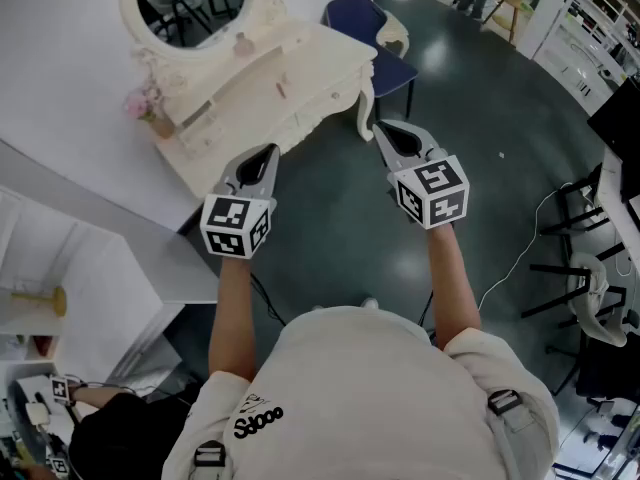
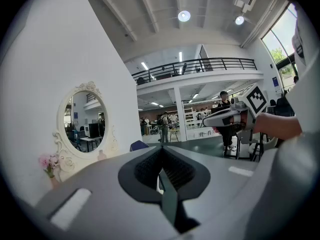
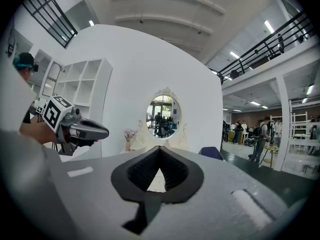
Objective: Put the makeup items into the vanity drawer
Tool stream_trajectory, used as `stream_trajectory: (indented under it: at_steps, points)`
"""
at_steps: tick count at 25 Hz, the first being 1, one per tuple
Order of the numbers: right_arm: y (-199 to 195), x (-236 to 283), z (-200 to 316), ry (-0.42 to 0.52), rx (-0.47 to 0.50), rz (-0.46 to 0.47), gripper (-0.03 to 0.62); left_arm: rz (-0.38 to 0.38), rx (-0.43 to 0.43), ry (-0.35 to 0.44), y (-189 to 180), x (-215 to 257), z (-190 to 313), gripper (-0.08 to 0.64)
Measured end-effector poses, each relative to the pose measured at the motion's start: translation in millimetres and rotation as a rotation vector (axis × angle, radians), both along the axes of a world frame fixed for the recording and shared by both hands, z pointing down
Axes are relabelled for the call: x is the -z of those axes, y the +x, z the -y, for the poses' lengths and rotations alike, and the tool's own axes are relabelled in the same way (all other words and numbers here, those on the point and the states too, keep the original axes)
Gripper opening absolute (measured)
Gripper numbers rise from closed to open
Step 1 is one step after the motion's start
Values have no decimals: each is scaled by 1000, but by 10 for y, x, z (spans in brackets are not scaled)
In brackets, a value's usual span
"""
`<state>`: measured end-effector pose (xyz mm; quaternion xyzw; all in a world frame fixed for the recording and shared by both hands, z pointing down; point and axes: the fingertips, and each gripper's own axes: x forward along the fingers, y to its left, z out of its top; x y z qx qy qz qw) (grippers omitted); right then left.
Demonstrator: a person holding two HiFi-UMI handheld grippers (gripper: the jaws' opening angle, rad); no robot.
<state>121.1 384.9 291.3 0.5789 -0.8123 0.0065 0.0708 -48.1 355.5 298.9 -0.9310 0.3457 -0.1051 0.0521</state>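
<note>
A cream vanity table (image 1: pixel 300 68) with an oval mirror (image 1: pixel 195 3) stands ahead against the white wall, its drawers (image 1: pixel 283 90) closed. On its top sit pink flowers (image 1: pixel 145 103) and a small bottle (image 1: pixel 241 43); I can make out no other makeup items. My left gripper (image 1: pixel 268 154) hangs in the air short of the vanity's front, shut and holding nothing. My right gripper (image 1: pixel 379 129) hovers near the vanity's right leg, jaws together and holding nothing. The left gripper view shows the mirror (image 2: pixel 85 129) and the right gripper (image 2: pixel 230 116). The right gripper view shows the mirror (image 3: pixel 162 116) and the left gripper (image 3: pixel 75 129).
A blue chair (image 1: pixel 370 28) stands right of the vanity. A white shelf unit (image 1: pixel 60 298) is at my left, with another person's arm (image 1: pixel 110 398) below it. A white cable (image 1: pixel 520 258) and black stands (image 1: pixel 585 268) lie on the dark floor at right.
</note>
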Motion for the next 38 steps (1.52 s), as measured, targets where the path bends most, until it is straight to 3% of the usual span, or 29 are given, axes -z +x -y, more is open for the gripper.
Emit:
stream_trajectory:
  at_steps: [5, 9, 18, 25, 32, 38]
  points:
    - [59, 34, -1, 14, 3, 9, 3, 16, -8, 3, 85, -2, -16, 17]
    - [37, 30, -75, 38, 50, -53, 3, 9, -12, -9, 184, -32, -41, 17]
    - [376, -214, -27, -28, 59, -10, 3, 10, 31, -58, 432, -242, -64, 17]
    - [411, -423, 109, -53, 107, 3, 3, 21, 87, -101, 424, -483, -7, 17]
    - [381, -448, 575, -50, 116, -8, 3, 6, 114, -89, 339, -506, 506, 17]
    - [362, -392, 1439, -50, 89, -33, 3, -17, 86, -90, 329, -530, 1422, 17]
